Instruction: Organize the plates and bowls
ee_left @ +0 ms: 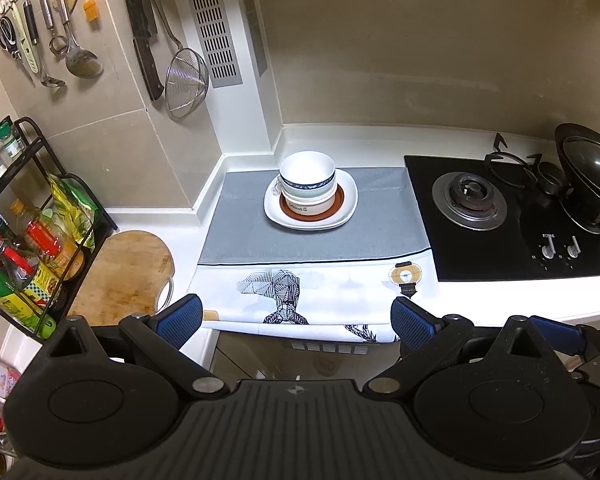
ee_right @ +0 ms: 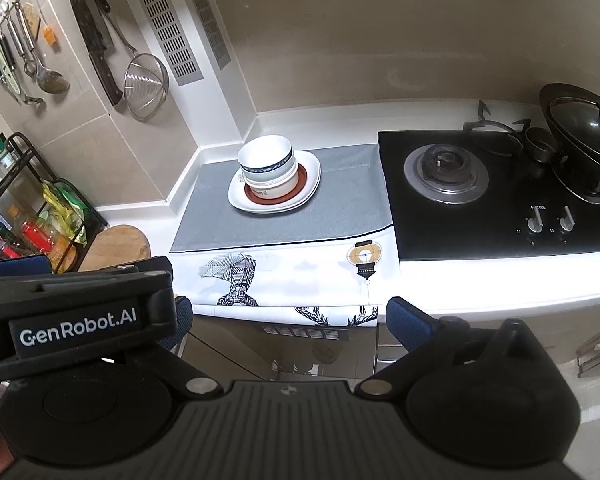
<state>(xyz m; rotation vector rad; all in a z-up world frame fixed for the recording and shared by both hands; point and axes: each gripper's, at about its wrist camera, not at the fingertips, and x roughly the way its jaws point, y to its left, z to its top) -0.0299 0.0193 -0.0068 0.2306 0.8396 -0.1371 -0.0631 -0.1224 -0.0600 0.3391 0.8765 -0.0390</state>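
Observation:
A stack of white bowls [ee_left: 307,178], the top one with a blue band, stands on a red-rimmed plate [ee_left: 338,205] that lies on white squarish plates [ee_left: 350,192] on a grey cloth [ee_left: 260,232]. The stack also shows in the right wrist view [ee_right: 265,165]. My left gripper [ee_left: 296,320] is open and empty, back from the counter's front edge. My right gripper [ee_right: 288,320] is open and empty, also off the counter; the left gripper's body [ee_right: 76,312] shows at its left.
A black gas hob [ee_left: 500,220] with a lidded wok [ee_left: 588,168] lies right of the cloth. A wooden board [ee_left: 128,272] and a black rack of bottles [ee_left: 32,240] stand at the left. Knives, ladles and a strainer [ee_left: 186,80] hang on the wall.

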